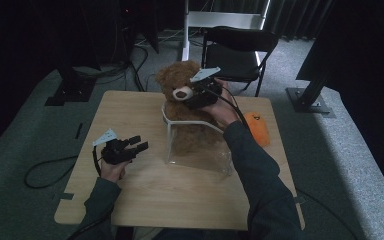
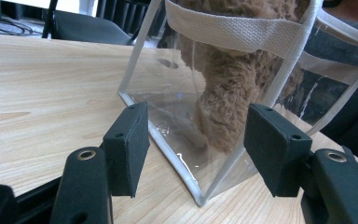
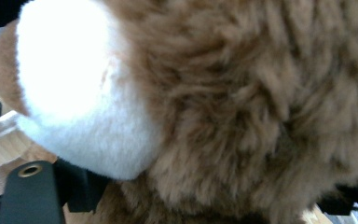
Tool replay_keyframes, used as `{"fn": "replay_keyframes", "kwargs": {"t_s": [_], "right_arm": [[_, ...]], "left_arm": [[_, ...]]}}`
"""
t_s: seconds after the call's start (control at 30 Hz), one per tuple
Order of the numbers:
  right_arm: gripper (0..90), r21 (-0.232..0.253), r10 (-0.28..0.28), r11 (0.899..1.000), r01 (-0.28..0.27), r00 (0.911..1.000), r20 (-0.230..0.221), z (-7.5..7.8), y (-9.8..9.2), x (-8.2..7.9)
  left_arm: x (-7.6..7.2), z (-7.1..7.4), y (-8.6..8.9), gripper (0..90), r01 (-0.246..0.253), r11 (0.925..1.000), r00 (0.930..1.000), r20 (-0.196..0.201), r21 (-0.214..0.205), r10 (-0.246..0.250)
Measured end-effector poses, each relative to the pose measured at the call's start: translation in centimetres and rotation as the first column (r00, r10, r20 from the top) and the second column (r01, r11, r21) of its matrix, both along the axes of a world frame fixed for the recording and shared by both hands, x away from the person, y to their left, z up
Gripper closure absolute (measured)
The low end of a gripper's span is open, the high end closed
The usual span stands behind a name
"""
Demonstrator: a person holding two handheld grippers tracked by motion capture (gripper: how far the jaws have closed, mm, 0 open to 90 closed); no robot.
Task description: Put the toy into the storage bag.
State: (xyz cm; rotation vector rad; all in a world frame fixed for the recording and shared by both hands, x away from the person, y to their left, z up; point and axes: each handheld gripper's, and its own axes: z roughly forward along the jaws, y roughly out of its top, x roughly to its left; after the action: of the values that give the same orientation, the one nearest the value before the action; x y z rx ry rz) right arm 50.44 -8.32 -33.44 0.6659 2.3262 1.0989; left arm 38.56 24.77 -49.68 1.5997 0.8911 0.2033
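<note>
While a brown teddy bear (image 1: pixel 182 100) stands upright in the clear bag (image 1: pixel 200 155), the right gripper (image 1: pixel 200 94) brackets its head, jaws spread around it; left of the bag, the left gripper (image 1: pixel 139 147) hovers, jaws spread, empty.

A brown teddy bear (image 1: pixel 182 95) with white muzzle, clear white-trimmed bag (image 1: pixel 198 150), orange plush (image 1: pixel 257 128), pale wood table (image 1: pixel 145 190).
</note>
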Motion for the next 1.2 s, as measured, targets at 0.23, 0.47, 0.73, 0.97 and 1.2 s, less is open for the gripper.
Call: {"fn": "replay_keyframes", "kwargs": {"t_s": [0.23, 0.47, 0.73, 0.97, 1.2], "right_arm": [[13.2, -0.030, -0.021, 0.999, 0.022, 0.9997, 0.007, -0.1, 0.3, 0.2], [11.3, -0.038, -0.053, 0.998, 0.054, 0.9985, 0.008, -0.2, 0.2, 0.5], [10.6, -0.048, -0.076, 0.996, 0.077, 0.9968, 0.021, -0.3, 0.1, 0.7], [10.3, -0.033, -0.084, 0.996, 0.083, 0.9960, -0.032, -0.4, -0.5, 1.0], [10.3, -0.003, -0.040, 0.999, 0.040, 0.9940, -0.102, -0.5, -0.9, 1.0]], "left_arm": [[0.0, 0.0, 0.0, 41.0, 0.001, 1.0000, 1.0000, 0.001, 0.003, -0.001], [-0.1, -0.1, 0.0, 41.0, 0.000, 1.0000, 1.0000, -0.001, 0.002, 0.000], [-0.1, -0.1, -0.1, 41.0, 0.002, 1.0000, 1.0000, -0.001, 0.003, -0.002], [-0.1, -0.2, -0.1, 41.0, 0.003, 1.0000, 1.0000, -0.002, 0.003, -0.003], [-0.1, -0.2, -0.2, 41.0, 0.005, 1.0000, 1.0000, -0.001, 0.004, -0.005]]}}
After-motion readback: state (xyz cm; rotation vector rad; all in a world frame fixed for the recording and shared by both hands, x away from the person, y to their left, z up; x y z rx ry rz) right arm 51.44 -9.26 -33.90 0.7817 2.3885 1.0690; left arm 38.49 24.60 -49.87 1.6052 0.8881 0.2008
